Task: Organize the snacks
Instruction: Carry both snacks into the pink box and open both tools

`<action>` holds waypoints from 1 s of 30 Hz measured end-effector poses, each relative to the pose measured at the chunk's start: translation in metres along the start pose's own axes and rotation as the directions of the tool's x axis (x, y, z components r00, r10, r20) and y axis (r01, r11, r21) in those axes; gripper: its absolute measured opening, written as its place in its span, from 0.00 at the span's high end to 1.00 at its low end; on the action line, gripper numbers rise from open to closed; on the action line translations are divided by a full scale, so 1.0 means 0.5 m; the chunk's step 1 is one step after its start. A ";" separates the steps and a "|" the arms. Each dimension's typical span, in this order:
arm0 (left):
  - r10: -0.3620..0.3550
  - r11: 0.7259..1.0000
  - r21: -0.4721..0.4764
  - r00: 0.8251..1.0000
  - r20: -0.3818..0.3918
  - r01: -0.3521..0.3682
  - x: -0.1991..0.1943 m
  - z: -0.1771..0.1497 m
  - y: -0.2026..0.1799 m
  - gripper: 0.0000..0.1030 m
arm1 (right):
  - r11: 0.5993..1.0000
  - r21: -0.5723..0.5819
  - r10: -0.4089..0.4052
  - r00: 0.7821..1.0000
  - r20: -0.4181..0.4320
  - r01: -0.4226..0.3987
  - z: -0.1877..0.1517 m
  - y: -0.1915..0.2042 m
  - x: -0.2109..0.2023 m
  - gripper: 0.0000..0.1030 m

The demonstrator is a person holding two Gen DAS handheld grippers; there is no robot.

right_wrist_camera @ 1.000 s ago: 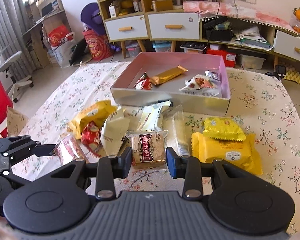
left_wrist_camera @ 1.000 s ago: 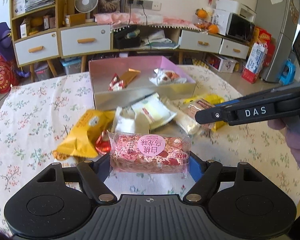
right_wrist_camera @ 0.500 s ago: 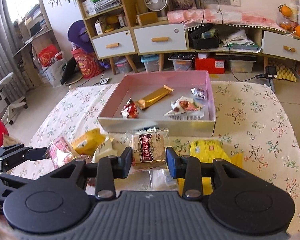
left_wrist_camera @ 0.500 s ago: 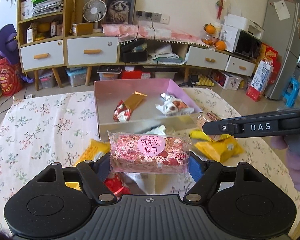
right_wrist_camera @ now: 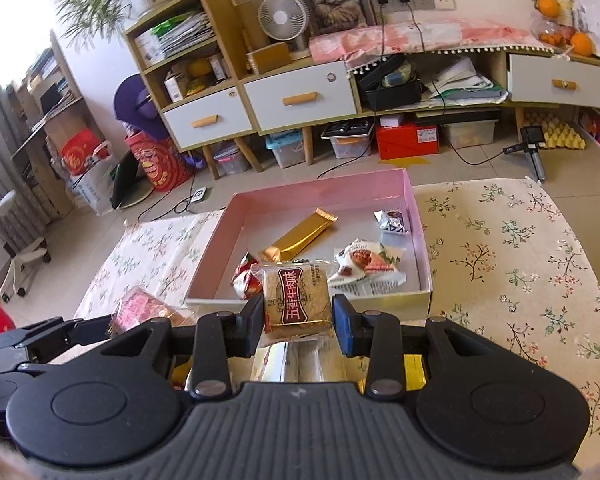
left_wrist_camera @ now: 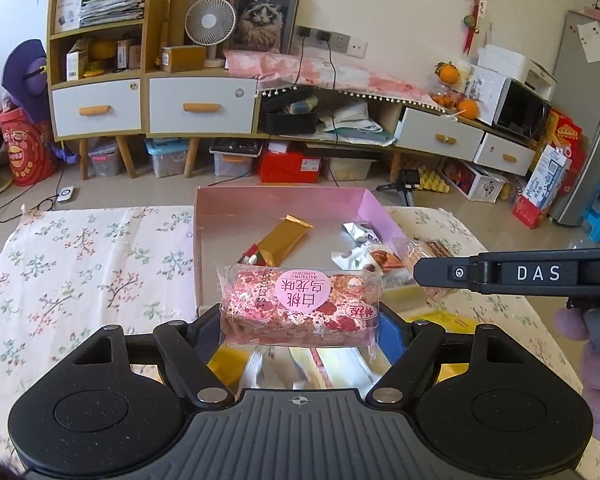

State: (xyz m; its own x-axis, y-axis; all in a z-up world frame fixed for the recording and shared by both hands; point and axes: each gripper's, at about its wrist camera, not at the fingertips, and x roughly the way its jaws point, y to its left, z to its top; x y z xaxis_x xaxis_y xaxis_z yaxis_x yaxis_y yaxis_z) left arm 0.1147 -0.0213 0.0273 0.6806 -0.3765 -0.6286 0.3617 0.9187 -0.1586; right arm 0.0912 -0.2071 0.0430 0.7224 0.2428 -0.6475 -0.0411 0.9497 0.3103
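A: What's hidden or hard to read on the left side?

B: In the left wrist view the left gripper [left_wrist_camera: 300, 322] is clamped endways on a pink packet [left_wrist_camera: 298, 306], which covers the near wall of the pink box [left_wrist_camera: 374, 208]. Under the packet there is only a blurred streak of yellow and silver wrappers, which I can't tell apart. The packet's round pink label carries Chinese characters, seen upside down; I can't make them out, though a printed date code runs beside them.

A: And inside the box?

B: A gold bar wrapper [left_wrist_camera: 286, 238] lies there, partly over a red sweet whose print is too small to read. A white snack pouch [left_wrist_camera: 370, 254] sits toward the right wall.

A: Anything legible on the right?

B: "DAS" in white letters on the right gripper's black arm, which crosses in from the right edge. Its tips are cut off there, and a purple-gloved hand [left_wrist_camera: 596, 384] is only partly in frame.

A: What does the right wrist view add?

B: The right gripper [right_wrist_camera: 298, 318] has its pads pressed on a brown square biscuit [right_wrist_camera: 296, 300] with a dark red banner of Chinese characters, held over the box's near edge. It also shows a small silver sweet [right_wrist_camera: 392, 222] at the far right corner of the box and the floral tablecloth [right_wrist_camera: 508, 248] around it.
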 end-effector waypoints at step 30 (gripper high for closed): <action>0.146 0.986 0.081 0.989 -0.036 -0.143 0.274 0.105 0.061 0.17 | 0.991 0.112 -0.064 0.997 -0.051 0.070 0.101 -0.089 0.178 0.67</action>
State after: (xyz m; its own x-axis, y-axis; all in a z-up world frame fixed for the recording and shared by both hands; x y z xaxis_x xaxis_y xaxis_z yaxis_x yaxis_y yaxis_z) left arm 0.2524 -0.0508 -0.0237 0.7024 -0.2336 -0.6723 0.3113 0.9503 -0.0049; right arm 0.1921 -0.2377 0.0068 0.6873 0.1911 -0.7008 0.0869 0.9362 0.3406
